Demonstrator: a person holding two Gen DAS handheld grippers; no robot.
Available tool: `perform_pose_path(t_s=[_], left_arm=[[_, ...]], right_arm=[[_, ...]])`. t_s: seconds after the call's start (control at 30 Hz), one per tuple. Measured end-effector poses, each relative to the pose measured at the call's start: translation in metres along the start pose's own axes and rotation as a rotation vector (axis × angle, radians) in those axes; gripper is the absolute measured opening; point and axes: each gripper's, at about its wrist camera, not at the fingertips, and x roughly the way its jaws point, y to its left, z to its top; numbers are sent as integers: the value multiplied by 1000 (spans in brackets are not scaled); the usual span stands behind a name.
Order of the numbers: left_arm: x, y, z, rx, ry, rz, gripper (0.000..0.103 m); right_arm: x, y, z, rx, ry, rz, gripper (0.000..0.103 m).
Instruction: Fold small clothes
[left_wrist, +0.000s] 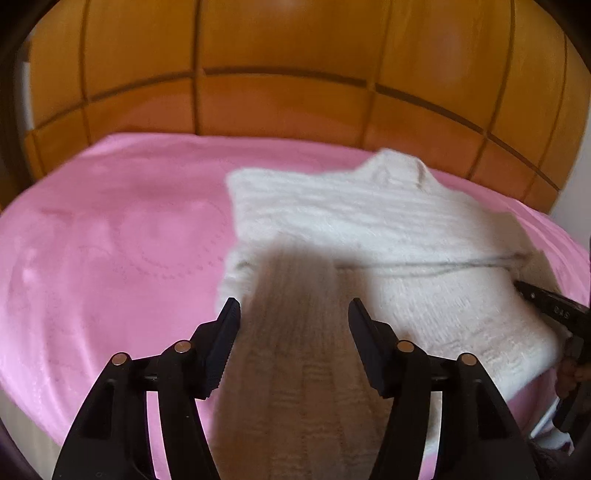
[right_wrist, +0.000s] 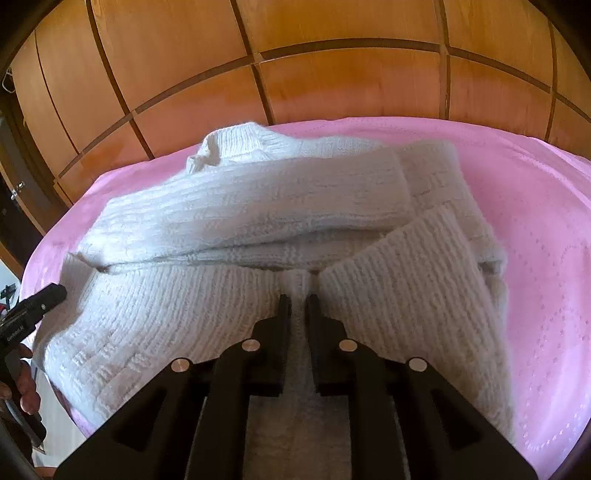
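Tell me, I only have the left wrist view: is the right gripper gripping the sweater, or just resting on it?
Observer: Gripping. The right gripper has its jaws nearly shut, with a ridge of the sweater pinched between them.
Operator: Sleeves done?
Observer: One sleeve lies folded across the body, its cuff toward the right side.
Operator: Anything near my gripper?
Observer: The hand holding the left gripper shows at the lower left edge, beside the sweater's hem.
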Motion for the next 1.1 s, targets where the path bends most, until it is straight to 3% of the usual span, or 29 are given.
perform_pose_path(t_s=[0.03, 0.07, 0.13, 0.27, 0.4, 0.53, 0.6, 0.67, 0.7, 0.87, 1.1], left_arm=[[4, -2, 0, 28, 4, 30, 59], [10, -6, -1, 61, 17, 71, 47], [23, -7, -4, 81, 52, 76, 34], [21, -10, -10, 120, 21, 92, 17], [15, -4, -10, 73, 4, 73, 14], [9, -3, -10, 67, -19, 79, 11], [1, -4, -10, 66, -45, 87, 11], [-9, -4, -11, 61, -71, 95, 11], [-14, -4, -10, 58, -85, 97, 11], [-33, -6, -13, 87, -133, 113, 9], [-68, -2, -7, 102, -177, 85, 9]], right_arm=[[0, 1, 1, -4, 2, 1, 13], [-2, 0, 3, -5, 4, 9, 22], [-11, -2, 7, 12, -7, 44, 43], [-40, -15, 14, 6, -58, 37, 44], [-64, -43, 12, 16, -110, -74, 50], [-52, -55, 8, 18, -80, -130, 54], [-41, -55, 7, 9, -62, -147, 51], [-31, -49, 7, -17, -40, -155, 15], [-31, -46, 7, -34, -39, -164, 10], [-49, -32, 5, -98, -83, -206, 6], [-103, -28, 30, -61, -179, -112, 6]])
